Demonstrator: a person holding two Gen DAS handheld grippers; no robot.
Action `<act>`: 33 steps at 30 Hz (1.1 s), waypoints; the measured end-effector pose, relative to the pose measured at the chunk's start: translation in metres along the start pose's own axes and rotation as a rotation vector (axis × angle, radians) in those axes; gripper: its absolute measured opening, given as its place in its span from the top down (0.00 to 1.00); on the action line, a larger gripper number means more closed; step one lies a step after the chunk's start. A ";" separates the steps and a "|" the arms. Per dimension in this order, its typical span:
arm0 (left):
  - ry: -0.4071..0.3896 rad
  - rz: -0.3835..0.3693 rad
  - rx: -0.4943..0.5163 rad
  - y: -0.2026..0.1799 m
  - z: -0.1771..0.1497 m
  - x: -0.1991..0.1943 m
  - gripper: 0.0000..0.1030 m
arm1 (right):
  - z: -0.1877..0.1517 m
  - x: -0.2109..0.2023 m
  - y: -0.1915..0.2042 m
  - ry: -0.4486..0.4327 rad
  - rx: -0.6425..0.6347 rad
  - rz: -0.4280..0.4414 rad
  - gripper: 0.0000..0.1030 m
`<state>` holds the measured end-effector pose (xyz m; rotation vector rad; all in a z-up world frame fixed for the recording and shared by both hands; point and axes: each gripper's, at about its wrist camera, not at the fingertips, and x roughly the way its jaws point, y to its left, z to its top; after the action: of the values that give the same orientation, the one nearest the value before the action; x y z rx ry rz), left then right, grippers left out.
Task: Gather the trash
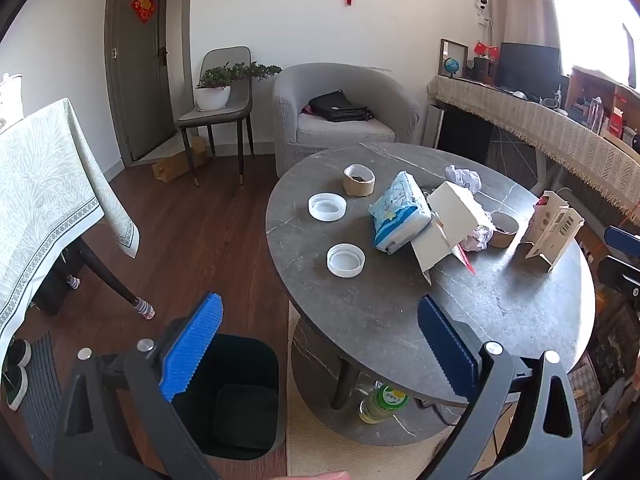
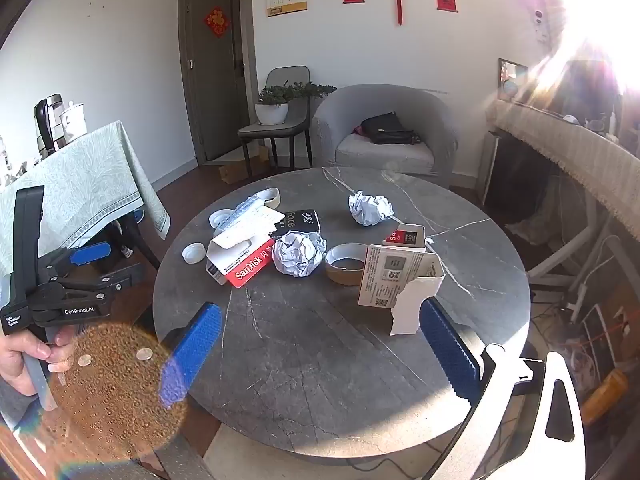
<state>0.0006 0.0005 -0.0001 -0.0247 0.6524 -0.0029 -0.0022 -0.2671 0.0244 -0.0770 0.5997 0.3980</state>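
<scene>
- Trash lies scattered over the round grey table (image 2: 304, 344): in the right wrist view a crumpled paper ball (image 2: 298, 254) sits at the centre, a second paper ball (image 2: 370, 208) up and to the right, a red SanDisk package (image 2: 244, 264) left of centre, a cardboard tape ring (image 2: 346, 268) just right of the nearer ball, and a torn white carton (image 2: 400, 284) at right of centre.
- In the left wrist view two white lids (image 1: 346, 260) sit left of centre, near a blue tissue pack (image 1: 400, 210); whether the pack counts as trash cannot be told.
- The black bin (image 1: 236, 392) stands on the floor at the lower left of the left wrist view, beside the table's edge; it looks empty, so collecting seems barely begun.
- The left gripper (image 1: 320, 344) hangs with its jaws spread wide, nothing between them, one blue pad over the bin and the other over the table edge.
- The right gripper (image 2: 320, 344) is likewise wide apart and empty, above bare tabletop in the lower middle of its view.
- The step in hand looks like choosing and approaching a first piece.
- The torn carton stands nearest the right gripper's pad; a next move would likely call for reaching forward, closing on its thin wall without crushing it, then carrying it left to the bin.
</scene>
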 end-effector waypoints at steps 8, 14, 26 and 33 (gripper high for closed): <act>-0.001 -0.003 0.003 0.001 0.000 0.002 0.03 | 0.000 0.000 0.000 -0.006 0.006 0.003 0.03; -0.005 -0.003 0.002 0.000 0.000 -0.001 0.03 | 0.000 0.003 0.003 0.001 0.005 0.003 0.03; 0.000 -0.009 -0.003 0.001 0.002 -0.002 0.03 | -0.002 0.001 0.002 0.001 0.005 0.009 0.03; 0.003 -0.008 -0.014 0.003 0.002 0.000 0.03 | -0.001 0.003 0.001 0.003 0.002 0.011 0.03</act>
<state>0.0020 0.0038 0.0015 -0.0408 0.6549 -0.0065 -0.0013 -0.2650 0.0217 -0.0721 0.6033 0.4080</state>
